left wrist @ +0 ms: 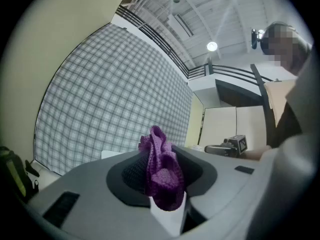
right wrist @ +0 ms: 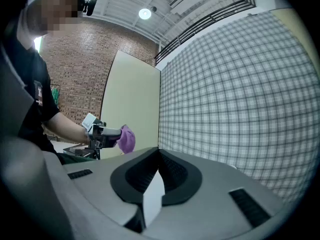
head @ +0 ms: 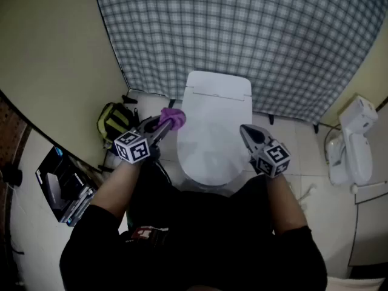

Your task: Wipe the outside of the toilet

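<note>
A white toilet with its lid down stands straight ahead of me in the head view. My left gripper is shut on a purple cloth and hovers by the lid's left edge. The left gripper view shows the cloth bunched between the jaws of that gripper. On the other side, my right gripper hangs beside the lid's right edge, shut and holding nothing. Its own view shows this gripper with the pads meeting and, further left, the purple cloth.
A checked curtain hangs behind the toilet. A yellow and black backpack sits on the floor to its left, near a cream wall. A white fixture stands at the right. Dark boxes lie at the lower left.
</note>
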